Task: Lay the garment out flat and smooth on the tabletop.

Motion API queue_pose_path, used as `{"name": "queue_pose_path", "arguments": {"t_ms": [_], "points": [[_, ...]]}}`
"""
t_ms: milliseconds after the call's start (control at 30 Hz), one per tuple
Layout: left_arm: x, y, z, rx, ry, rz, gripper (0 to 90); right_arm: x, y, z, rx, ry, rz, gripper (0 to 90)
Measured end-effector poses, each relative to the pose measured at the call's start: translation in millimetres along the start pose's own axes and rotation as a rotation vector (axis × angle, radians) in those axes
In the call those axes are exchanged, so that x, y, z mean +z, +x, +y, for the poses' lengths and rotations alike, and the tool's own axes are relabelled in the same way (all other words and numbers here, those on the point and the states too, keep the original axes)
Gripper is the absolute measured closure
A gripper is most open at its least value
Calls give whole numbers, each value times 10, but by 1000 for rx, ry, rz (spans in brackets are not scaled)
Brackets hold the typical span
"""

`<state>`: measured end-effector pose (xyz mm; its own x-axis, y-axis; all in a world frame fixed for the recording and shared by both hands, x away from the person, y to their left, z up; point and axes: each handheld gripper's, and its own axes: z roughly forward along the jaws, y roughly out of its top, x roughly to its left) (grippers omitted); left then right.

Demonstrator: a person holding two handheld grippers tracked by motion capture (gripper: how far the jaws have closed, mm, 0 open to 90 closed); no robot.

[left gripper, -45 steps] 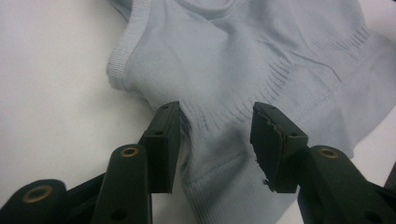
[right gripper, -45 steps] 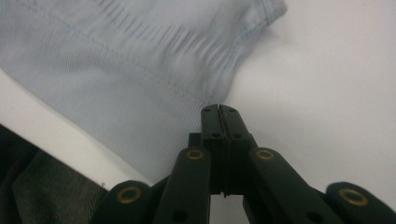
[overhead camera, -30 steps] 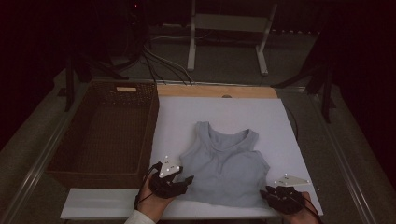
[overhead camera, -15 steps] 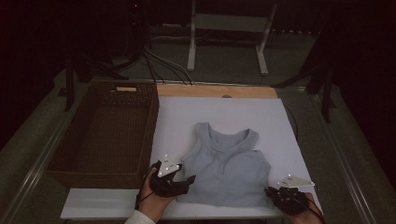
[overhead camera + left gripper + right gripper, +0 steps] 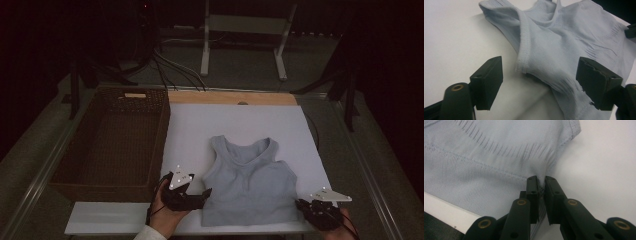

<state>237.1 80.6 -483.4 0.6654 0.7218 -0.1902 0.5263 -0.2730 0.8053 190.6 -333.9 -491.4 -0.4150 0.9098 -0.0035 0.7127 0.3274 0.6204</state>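
Right gripper (image 5: pixel 541 182) pinching top (image 5: pixel 247 187), white tabletop (image 5: pixel 240 122), dark room

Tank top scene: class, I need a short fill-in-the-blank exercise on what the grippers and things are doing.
1. The right gripper is shut on the tank top's ____.
2. The left gripper's jaws stand ____, with fabric between them.
3. The wicker basket lies to the tank top's ____ in the high view.

Missing words: edge; open; left
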Motion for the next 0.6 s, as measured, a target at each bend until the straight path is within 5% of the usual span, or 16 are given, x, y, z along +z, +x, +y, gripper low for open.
{"name": "queue_pose_path", "arguments": {"t_ms": [467,600], "points": [[-24,-13,18,-7,-55,-22,112,-83,26,-55,7,8,17,813],[-10,-13,20,-14,-58,-30,88,-78,3,-31,21,-14,0,635]]}}
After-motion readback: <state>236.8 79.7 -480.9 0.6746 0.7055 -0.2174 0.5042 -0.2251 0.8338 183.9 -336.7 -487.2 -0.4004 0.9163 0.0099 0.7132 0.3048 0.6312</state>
